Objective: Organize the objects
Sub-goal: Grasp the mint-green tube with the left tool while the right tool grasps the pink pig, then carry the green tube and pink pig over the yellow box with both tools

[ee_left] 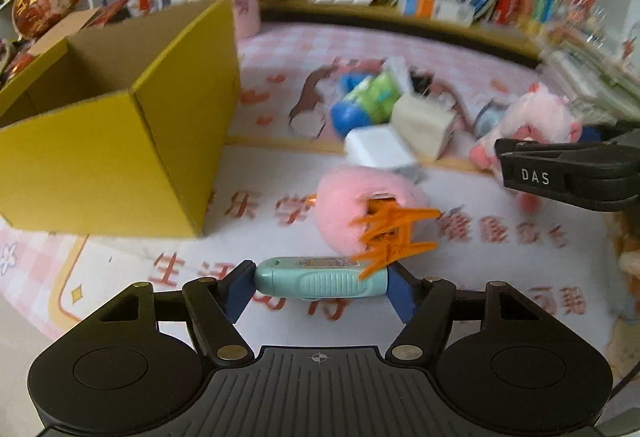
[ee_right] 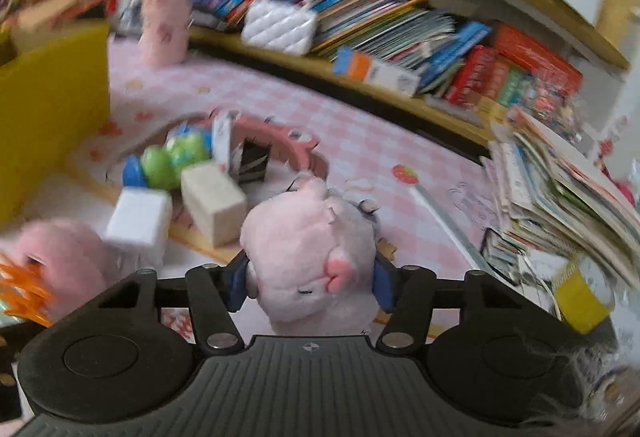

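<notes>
Books fill the shelf behind a pink checked play mat (ee_left: pixel 400 49), and a yellow cardboard box (ee_left: pixel 120 141) stands open on the mat's left side. The left gripper (ee_left: pixel 320 283) squeezes a teal toy phone (ee_left: pixel 316 277) just right of the box, and the right gripper (ee_right: pixel 308 283) squeezes a pink plush pig (ee_right: pixel 308 253) farther right of the box, so I think both should go up over the box edge and let go only when inside. White letters on the right gripper say "DAS", but the red writing on the mat is too blurry to read.

Both tools (ee_left: pixel 320 287) (ee_right: pixel 308 283) clamped, fully loaded.
</notes>
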The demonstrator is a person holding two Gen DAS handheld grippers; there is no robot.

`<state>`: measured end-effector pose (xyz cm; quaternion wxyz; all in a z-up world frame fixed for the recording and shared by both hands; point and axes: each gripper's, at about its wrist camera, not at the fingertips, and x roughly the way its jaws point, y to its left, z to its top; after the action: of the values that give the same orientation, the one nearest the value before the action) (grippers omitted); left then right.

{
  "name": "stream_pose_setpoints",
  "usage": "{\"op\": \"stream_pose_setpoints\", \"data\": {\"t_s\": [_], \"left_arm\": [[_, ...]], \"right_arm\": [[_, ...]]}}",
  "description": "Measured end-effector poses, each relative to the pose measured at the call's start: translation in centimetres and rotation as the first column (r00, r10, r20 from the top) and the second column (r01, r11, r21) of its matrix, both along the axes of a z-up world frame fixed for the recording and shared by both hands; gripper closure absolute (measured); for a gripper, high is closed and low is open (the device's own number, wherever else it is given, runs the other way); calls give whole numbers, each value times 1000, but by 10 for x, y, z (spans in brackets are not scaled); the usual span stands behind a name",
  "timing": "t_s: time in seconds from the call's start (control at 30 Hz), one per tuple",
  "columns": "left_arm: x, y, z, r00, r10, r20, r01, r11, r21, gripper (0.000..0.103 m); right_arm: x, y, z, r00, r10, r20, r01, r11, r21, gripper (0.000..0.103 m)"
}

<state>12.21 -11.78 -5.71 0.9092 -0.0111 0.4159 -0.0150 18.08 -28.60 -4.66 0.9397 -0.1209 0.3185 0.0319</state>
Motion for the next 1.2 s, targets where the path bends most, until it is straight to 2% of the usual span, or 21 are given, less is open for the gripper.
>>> {"op": "stream_pose_setpoints", "data": {"t_s": [0.13, 0.37, 0.63, 0.9, 1.03, 1.2], "left_arm": [[-6, -7, 16, 993, -66, 96, 69, 997, -30, 34], [-15, 3, 8, 992, -108, 64, 112, 992, -59, 34], [-55, 51, 22, 982, -147, 115, 157, 984, -82, 34], [-104, 132, 33, 990, -51, 130, 61, 995, -77, 34], [-125, 170, 36, 991, -18, 130, 25, 998, -52, 34], [-146, 212, 40, 989, 36, 146, -33, 999, -27, 34]], "right_arm": [[-20, -10, 21, 997, -70, 44, 67, 996, 58, 47], [-63, -1, 27, 989, -143, -28, 146, 983, 112, 47], [-128, 44, 30, 976, -213, -44, 217, 965, 144, 47], [-183, 122, 29, 985, -145, -94, 160, 970, 181, 47], [-198, 166, 23, 988, -85, -131, 112, 969, 219, 47], [-210, 213, 22, 990, -20, -136, 52, 970, 239, 47]]}}
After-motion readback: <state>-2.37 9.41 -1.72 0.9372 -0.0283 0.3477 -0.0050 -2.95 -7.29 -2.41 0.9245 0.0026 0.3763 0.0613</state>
